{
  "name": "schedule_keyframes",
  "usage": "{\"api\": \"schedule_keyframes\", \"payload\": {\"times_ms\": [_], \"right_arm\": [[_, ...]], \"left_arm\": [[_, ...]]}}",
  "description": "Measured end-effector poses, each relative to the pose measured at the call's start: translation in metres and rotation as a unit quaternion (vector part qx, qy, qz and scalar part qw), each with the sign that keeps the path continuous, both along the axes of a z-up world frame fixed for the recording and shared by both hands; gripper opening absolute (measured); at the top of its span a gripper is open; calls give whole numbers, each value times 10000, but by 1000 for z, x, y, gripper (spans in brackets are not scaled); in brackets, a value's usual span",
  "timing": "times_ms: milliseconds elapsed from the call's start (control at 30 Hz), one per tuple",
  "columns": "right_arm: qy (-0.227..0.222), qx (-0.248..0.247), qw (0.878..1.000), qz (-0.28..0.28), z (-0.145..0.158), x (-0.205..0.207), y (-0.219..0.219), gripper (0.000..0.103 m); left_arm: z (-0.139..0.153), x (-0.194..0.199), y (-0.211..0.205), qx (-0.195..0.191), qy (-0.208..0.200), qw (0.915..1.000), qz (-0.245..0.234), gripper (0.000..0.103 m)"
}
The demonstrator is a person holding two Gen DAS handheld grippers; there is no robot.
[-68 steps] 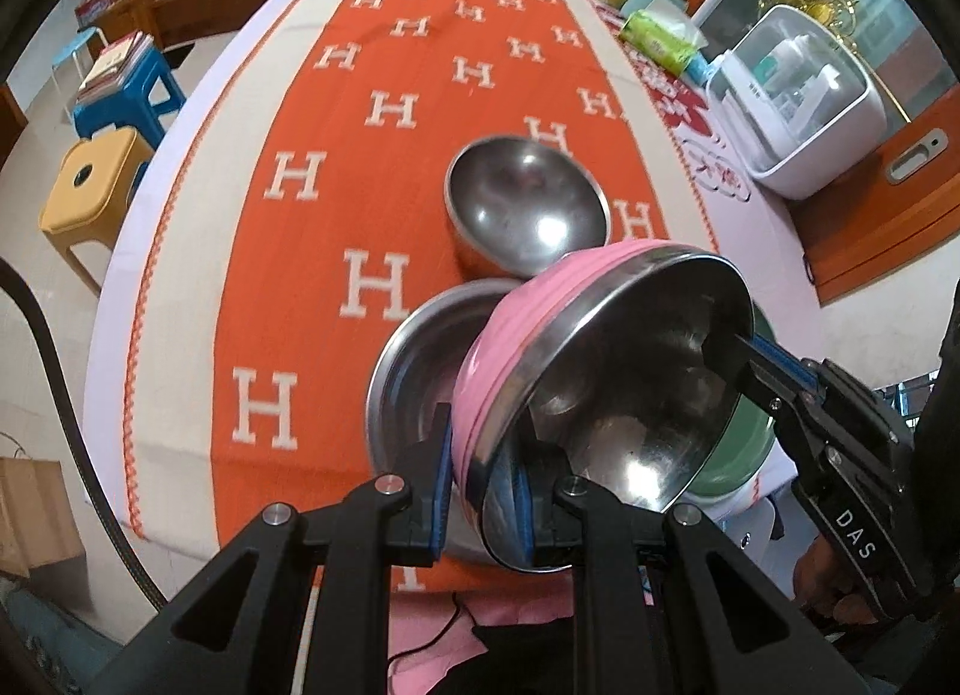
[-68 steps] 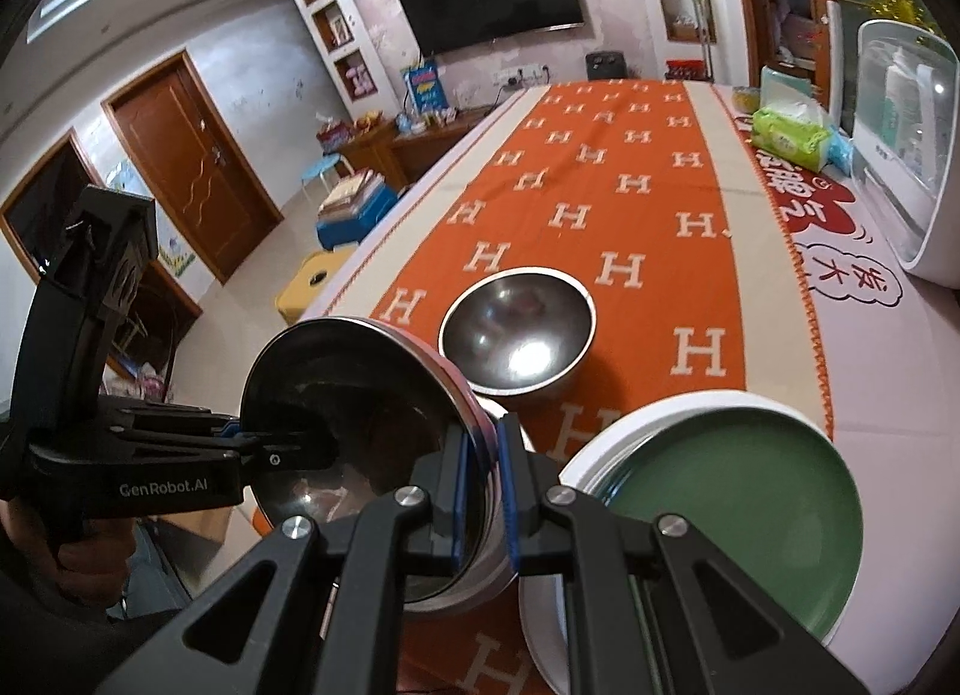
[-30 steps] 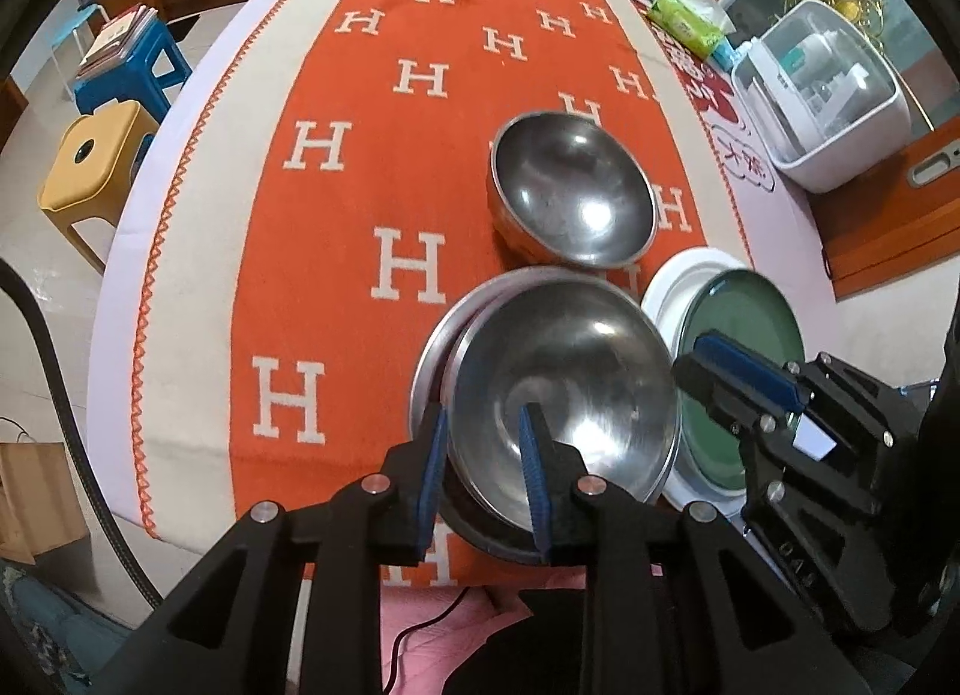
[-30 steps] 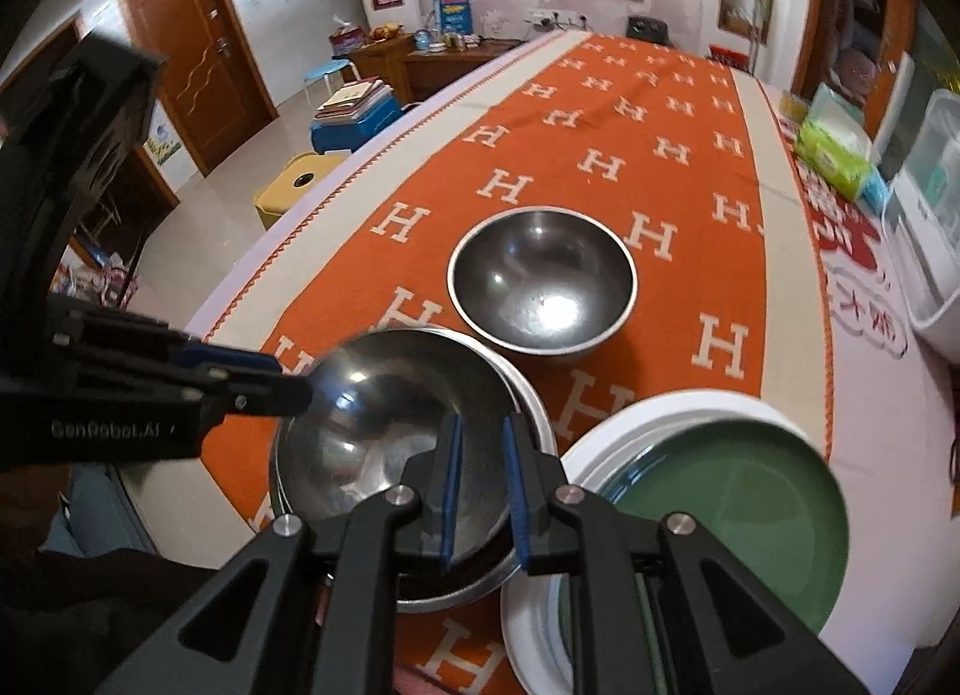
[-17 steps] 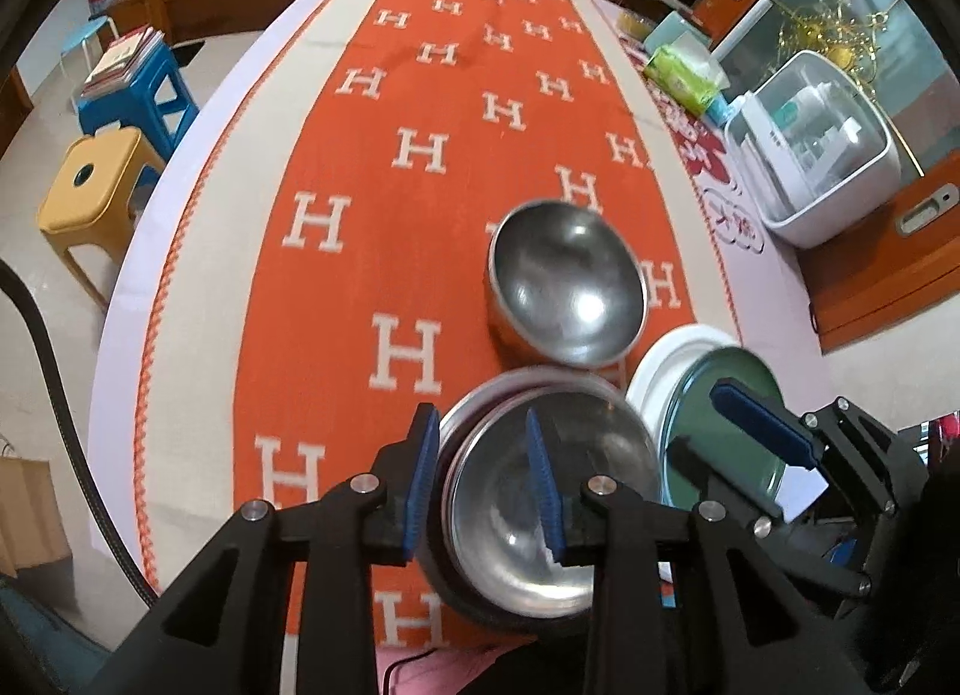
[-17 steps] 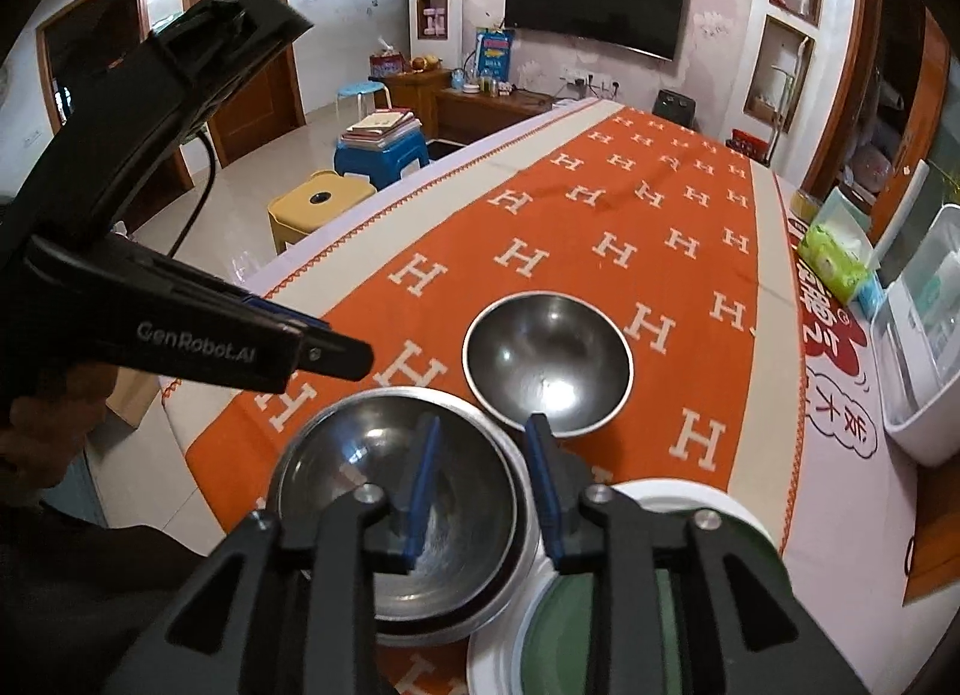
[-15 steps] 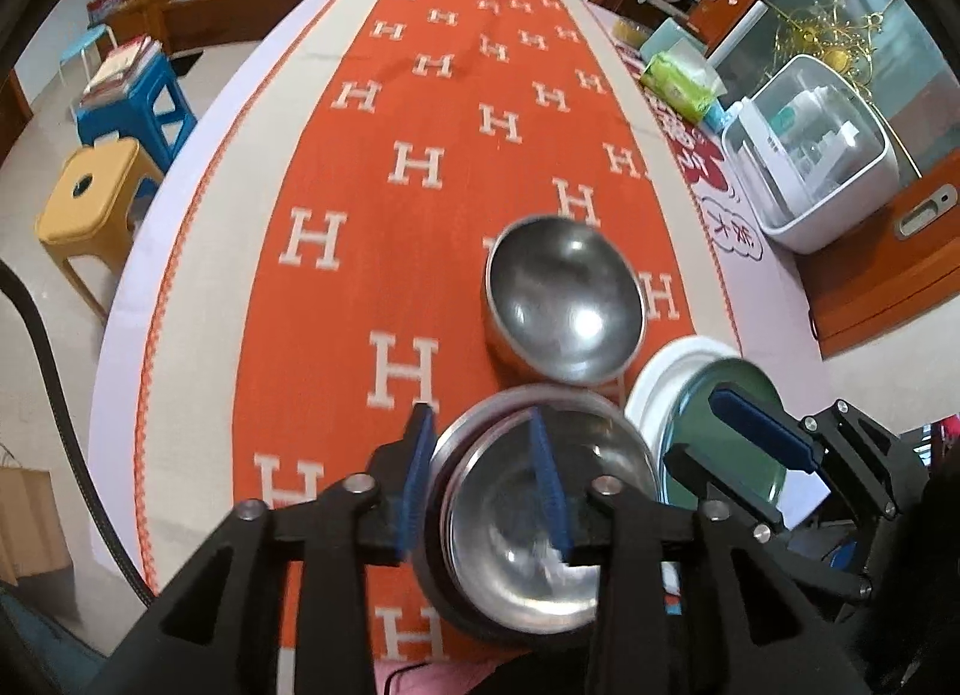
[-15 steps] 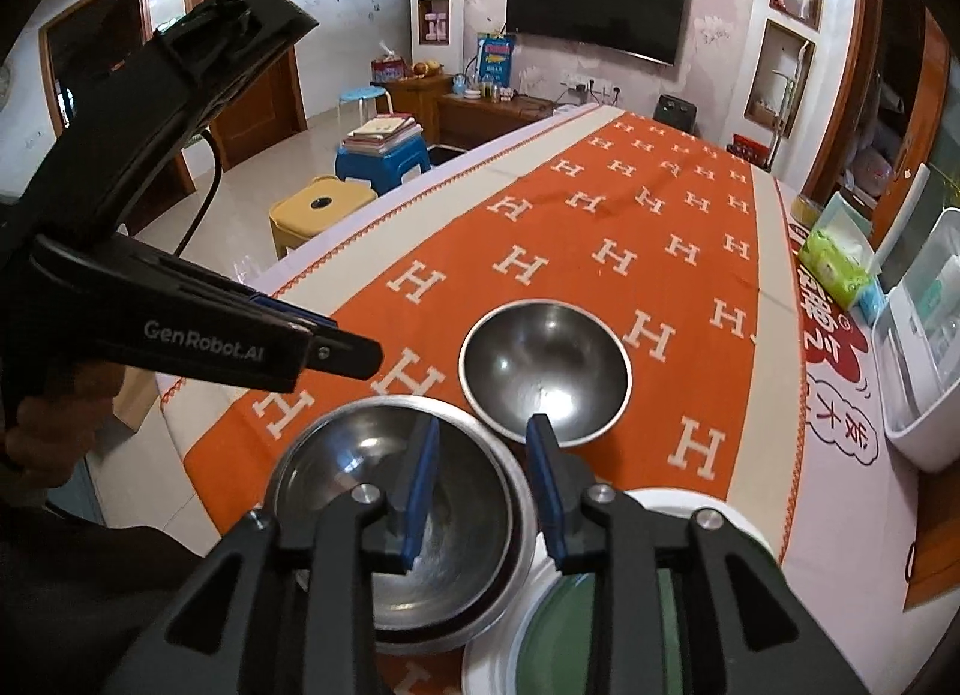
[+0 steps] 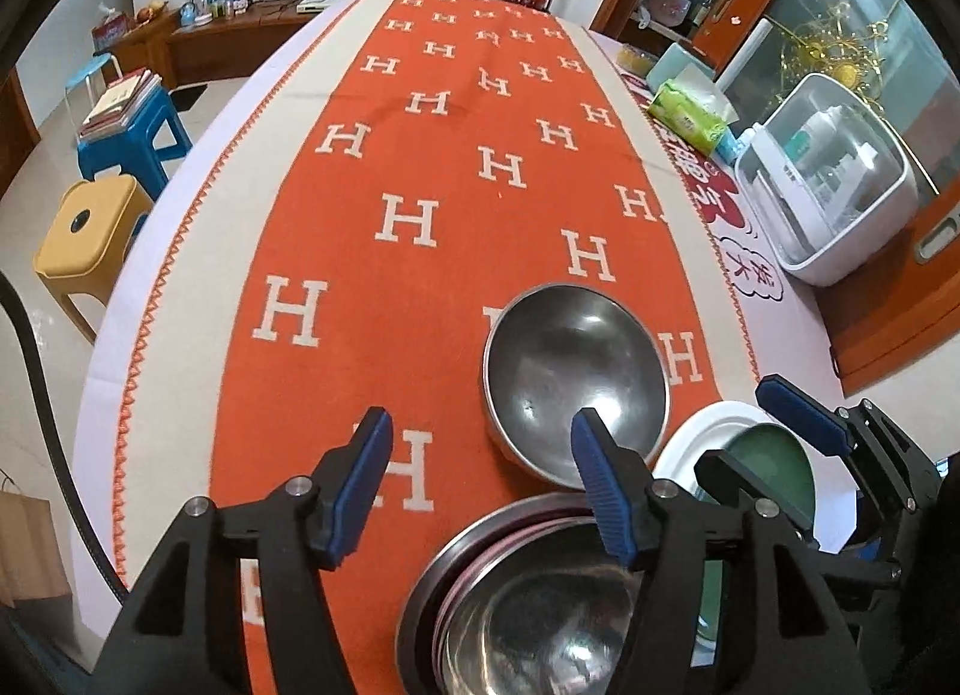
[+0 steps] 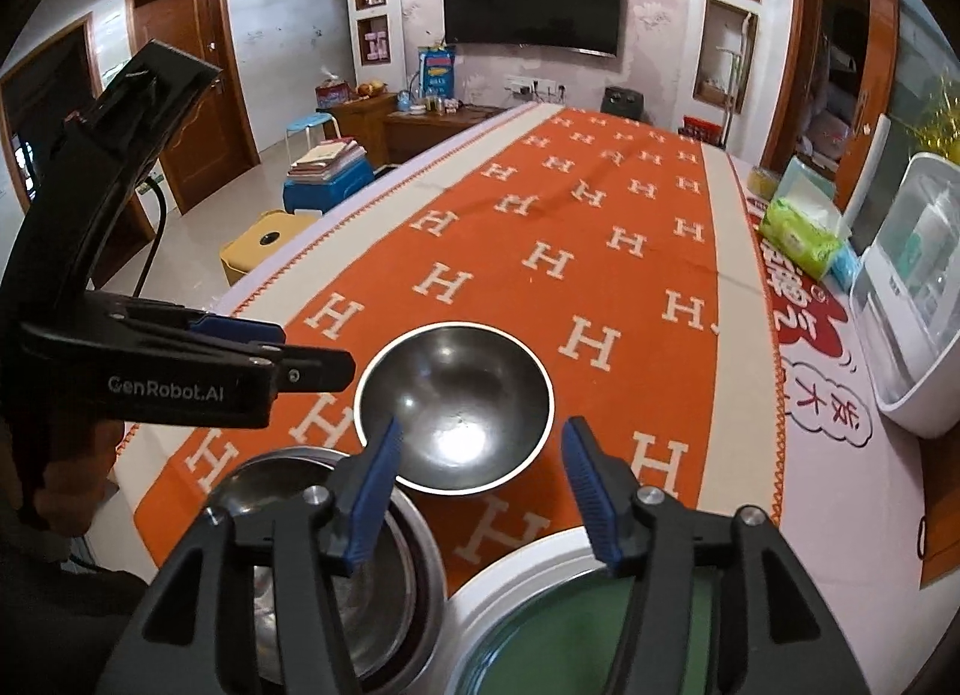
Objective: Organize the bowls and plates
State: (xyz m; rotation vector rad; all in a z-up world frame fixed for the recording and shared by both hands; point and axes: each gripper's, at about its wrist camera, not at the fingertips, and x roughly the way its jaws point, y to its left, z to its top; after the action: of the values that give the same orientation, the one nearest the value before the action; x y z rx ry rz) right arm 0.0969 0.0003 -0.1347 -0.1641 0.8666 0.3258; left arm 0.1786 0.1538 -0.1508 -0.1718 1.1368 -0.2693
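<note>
My left gripper (image 9: 480,476) and right gripper (image 10: 480,488) are both opening, fingers clear, nothing between them. Below sits the nested bowl stack (image 9: 540,611); the single steel bowl (image 10: 453,407) sits just beyond on the desk (image 9: 180,275), the green plate (image 10: 576,647) beside. That loose bowl probably comes next: 1 rim grasp.

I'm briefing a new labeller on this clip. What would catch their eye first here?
The orange H-patterned table runner fills the table. A lone steel bowl sits on it, beyond nested steel bowls at the near edge, beside a green plate. Both hand-held grippers, left and right, are opening, empty.
</note>
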Motion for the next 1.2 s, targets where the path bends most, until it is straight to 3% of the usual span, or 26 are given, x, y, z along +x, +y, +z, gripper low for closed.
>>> {"api": "schedule_keyframes", "payload": {"times_ms": [333,467,533,667,867,1033,1200], "right_arm": [[527,77,9985,-133,-33,27,-8,55],[695,183,9969,-328,-41,36,-17,55],[760,266,9961,-368,-44,38,-21,51],[959,400,9937,-420,-52,45,-26,32],[1034,562,9926,-294,-56,50,-26,20],[1013,597,9927,-256,-56,52,-26,19],[1011,635,9924,-292,-55,50,-27,17]], "left_arm": [[-38,17,-16,81,553,9984,-36,61],[-49,22,-20,90,749,9972,-7,54],[-53,25,-20,67,851,9963,11,51],[-57,28,-24,34,954,9954,29,47],[-61,32,-24,-150,1042,9944,132,33],[-61,33,-30,-226,1032,9944,42,20],[-58,33,-33,-110,974,9952,0,19]]}}
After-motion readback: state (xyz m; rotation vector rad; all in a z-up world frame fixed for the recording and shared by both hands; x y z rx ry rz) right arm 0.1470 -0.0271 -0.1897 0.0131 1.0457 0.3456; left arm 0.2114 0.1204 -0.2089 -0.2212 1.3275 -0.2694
